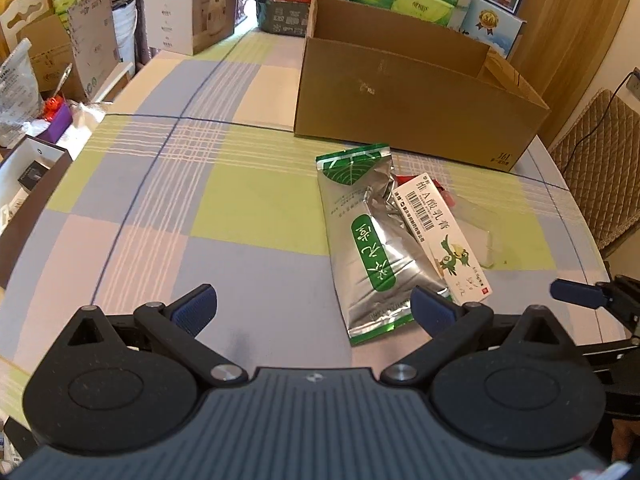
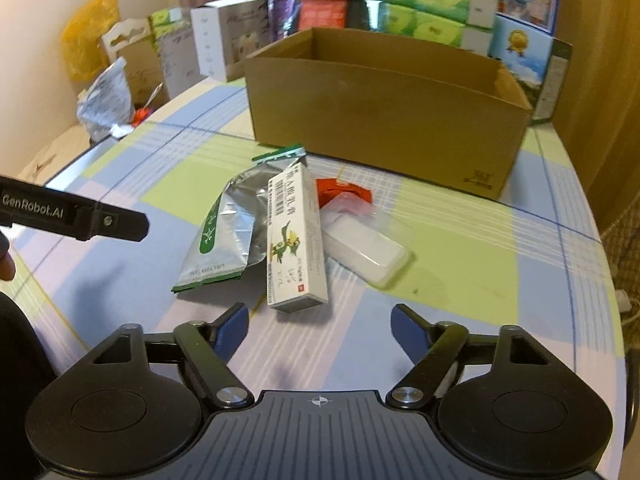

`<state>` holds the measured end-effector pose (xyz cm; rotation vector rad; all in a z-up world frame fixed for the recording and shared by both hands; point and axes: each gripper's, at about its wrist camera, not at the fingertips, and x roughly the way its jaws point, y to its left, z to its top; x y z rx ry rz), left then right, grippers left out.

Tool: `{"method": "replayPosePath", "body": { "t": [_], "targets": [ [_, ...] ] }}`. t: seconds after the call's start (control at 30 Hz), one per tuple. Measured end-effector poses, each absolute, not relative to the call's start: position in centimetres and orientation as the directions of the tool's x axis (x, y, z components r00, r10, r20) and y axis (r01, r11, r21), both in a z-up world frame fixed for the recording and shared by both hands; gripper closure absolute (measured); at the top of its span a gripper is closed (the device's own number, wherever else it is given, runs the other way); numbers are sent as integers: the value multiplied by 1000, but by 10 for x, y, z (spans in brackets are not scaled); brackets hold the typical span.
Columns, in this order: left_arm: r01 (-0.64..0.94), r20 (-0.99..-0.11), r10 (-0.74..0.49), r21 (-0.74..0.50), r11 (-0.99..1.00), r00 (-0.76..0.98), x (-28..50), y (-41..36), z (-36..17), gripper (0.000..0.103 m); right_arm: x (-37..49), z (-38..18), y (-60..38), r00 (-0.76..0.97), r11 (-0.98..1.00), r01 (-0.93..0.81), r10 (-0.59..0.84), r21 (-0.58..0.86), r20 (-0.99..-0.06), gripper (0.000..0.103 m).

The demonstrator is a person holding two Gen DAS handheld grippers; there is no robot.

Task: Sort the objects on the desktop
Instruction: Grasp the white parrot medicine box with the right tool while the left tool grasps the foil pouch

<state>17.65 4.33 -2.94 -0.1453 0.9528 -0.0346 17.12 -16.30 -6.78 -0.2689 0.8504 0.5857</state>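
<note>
On checked tablecloth [image 1: 248, 216]: small pile of items near open cardboard box [image 1: 404, 108].
Left gripper [image 1: 314, 308] and right gripper [image 2: 320, 330] both spread wide, holding nothing. Foil pouch [image 2: 228, 232], white carton [image 2: 294, 240], red packet [image 2: 340, 192], clear case [image 2: 368, 248] overlap, box beyond.
</note>
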Motion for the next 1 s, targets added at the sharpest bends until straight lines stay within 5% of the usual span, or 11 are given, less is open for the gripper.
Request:
{"method": "replayPosePath", "body": {
  "t": [0.37, 0.43, 1.0],
  "targets": [
    [-12, -823, -120, -152, 988, 555, 205, 42, -49, 2, 200, -103, -124, 497, 741, -669, 379, -67, -780, 46],
    [-7, -825, -124, -153, 988, 552, 209, 40, -51, 2, 204, -107, -121, 501, 741, -667, 366, -80, -784, 61],
    [109, -859, -163, -125, 986, 486, 255, -2, -70, 2, 206, -95, -194, 485, 855, -518, 284, -10, -827, 62]
  ]
}}
